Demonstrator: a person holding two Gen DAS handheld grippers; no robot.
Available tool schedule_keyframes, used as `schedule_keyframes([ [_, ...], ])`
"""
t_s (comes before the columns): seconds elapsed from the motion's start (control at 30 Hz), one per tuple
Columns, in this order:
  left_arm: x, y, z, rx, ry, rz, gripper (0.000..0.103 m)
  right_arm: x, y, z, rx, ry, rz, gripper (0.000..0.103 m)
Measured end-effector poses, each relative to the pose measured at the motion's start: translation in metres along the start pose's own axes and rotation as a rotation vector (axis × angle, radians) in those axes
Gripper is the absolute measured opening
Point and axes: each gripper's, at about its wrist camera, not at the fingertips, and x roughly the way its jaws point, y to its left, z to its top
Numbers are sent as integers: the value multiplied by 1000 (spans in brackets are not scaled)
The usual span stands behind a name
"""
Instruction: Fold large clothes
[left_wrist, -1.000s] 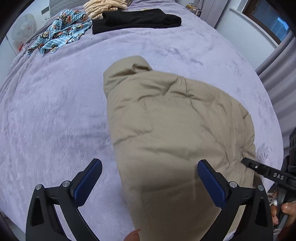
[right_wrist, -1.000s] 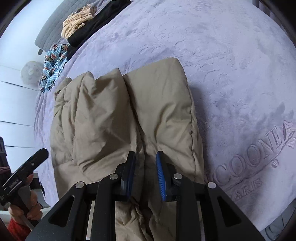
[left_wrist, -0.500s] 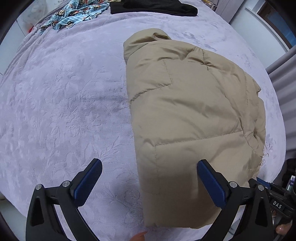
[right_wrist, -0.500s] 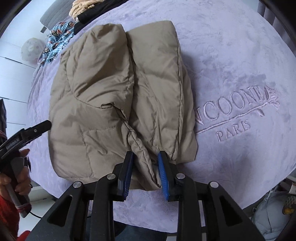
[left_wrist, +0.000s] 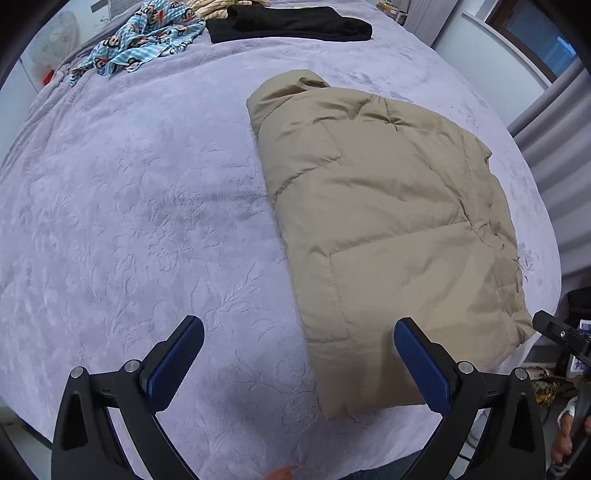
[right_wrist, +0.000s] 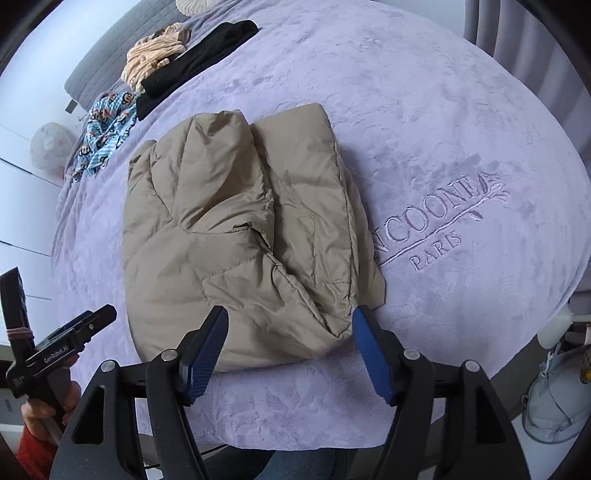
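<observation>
A tan puffer jacket (left_wrist: 388, 221) (right_wrist: 236, 236) lies folded on a lilac blanket (left_wrist: 129, 221) (right_wrist: 461, 129) near the bed's front edge. My left gripper (left_wrist: 299, 365) hovers open over the blanket at the jacket's near left corner, nothing between its blue pads. In the right wrist view my right gripper (right_wrist: 290, 349) hangs above the jacket's near hem; its jaws are opening and the pads stand clear of the fabric. The left tool (right_wrist: 62, 343), held in a hand, shows at the lower left of that view.
At the far end of the bed lie a blue cartoon-print garment (left_wrist: 144, 40) (right_wrist: 103, 136), a black folded garment (left_wrist: 288, 22) (right_wrist: 195, 62) and a beige striped one (right_wrist: 155, 59). Grey curtains (left_wrist: 546, 125) hang on the right. The bed edge runs just below both grippers.
My right gripper let go of the jacket's hem, its jaws spreading wide, and drew back and up. My left gripper slid back toward the bed's front edge, staying open.
</observation>
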Motion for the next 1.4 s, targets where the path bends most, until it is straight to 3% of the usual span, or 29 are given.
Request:
schedule_keyframes([
  [0.03,-1,1,-1,-2,0,2,103,0,0,-1,9,2,4,80],
  [0.3,10,4,7,-18,29,4,103,2,-1,17,22,1,24,81],
  [0.37,15,2,11,-25,37,11,103,6,-4,26,11,15,29,82],
  [0.43,20,0,17,-31,46,39,103,14,-8,38,-5,33,43,92],
  [0.6,26,-4,34,-70,57,31,103,42,-19,71,-29,116,86,92],
  [0.87,65,22,60,-206,117,-192,103,76,-45,114,-8,194,202,92],
  [0.93,72,26,65,-214,128,-256,103,85,-54,122,4,207,230,103],
  [1.07,92,34,69,-229,167,-426,103,106,-71,133,44,243,286,103],
  [1.23,123,43,69,-280,205,-627,103,139,-83,139,109,308,440,103],
  [1.4,137,50,71,-312,207,-701,103,162,-75,142,149,350,648,103],
])
